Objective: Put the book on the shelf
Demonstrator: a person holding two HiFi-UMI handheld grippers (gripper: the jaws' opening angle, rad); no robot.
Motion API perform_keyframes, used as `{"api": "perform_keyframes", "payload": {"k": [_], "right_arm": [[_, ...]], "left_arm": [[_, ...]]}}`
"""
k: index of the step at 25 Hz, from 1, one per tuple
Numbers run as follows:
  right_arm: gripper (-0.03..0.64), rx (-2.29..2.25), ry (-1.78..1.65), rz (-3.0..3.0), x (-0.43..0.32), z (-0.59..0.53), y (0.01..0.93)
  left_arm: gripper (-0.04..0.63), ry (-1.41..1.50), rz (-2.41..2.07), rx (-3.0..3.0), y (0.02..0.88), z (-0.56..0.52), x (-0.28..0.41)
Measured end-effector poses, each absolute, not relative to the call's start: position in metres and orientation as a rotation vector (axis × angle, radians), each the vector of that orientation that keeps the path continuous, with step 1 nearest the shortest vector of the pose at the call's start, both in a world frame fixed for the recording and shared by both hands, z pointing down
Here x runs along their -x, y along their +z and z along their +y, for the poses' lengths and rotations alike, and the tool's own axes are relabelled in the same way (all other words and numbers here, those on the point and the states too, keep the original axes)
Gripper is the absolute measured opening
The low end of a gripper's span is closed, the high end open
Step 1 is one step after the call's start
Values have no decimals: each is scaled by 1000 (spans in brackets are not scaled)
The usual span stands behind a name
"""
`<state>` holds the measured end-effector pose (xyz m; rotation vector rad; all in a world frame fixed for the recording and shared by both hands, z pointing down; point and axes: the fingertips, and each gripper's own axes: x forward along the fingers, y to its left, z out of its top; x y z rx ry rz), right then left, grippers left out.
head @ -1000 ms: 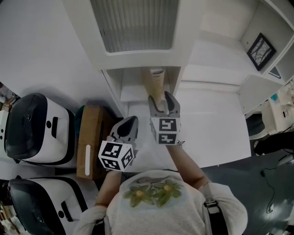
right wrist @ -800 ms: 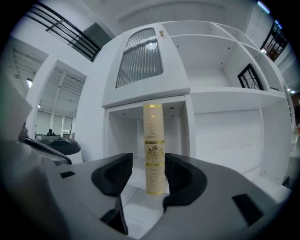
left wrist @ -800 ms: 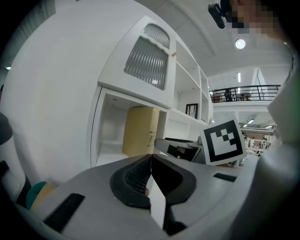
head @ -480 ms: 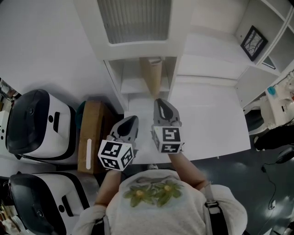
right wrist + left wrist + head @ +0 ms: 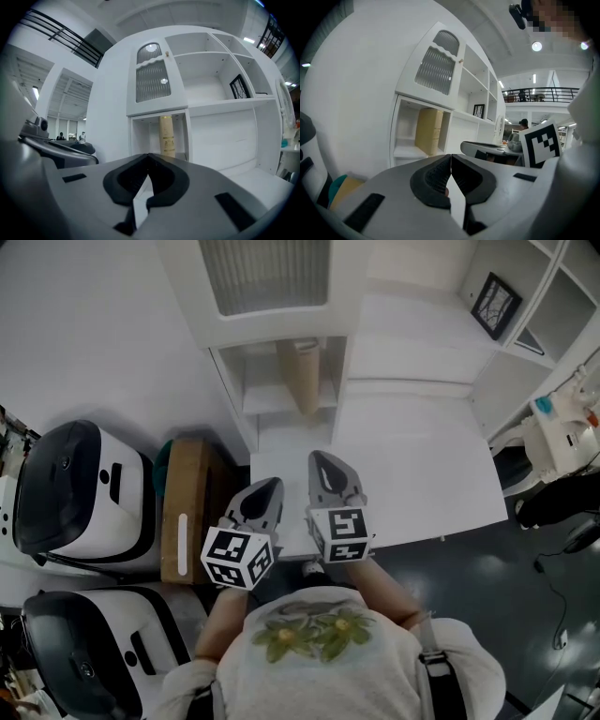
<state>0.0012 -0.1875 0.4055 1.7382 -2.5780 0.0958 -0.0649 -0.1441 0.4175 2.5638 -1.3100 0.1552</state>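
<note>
upright book (image 5: pixel 302 379) blocks the cubby (image 5: pixel 246 381) at right; left half free.

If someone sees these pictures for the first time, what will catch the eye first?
First, the tan book, standing upright in the low open compartment of the white shelf. Next, the left gripper and right gripper, side by side at the near edge of the white table, both with jaws shut and empty.

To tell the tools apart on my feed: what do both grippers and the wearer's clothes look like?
The left gripper and right gripper match: grey tapered shells, dark ribbed pads, each with a white cube of black square markers. The person wears a pale short-sleeved T-shirt with a green print.
</note>
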Motion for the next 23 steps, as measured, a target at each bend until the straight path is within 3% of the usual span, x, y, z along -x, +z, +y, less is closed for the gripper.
{"api": "perform_keyframes", "payload": {"k": [23], "right_arm": [[29,-1773,100,-2526,-7,-146,411]], "left_arm": [[29,133,-1254,-2573,424,-106,59]]}}
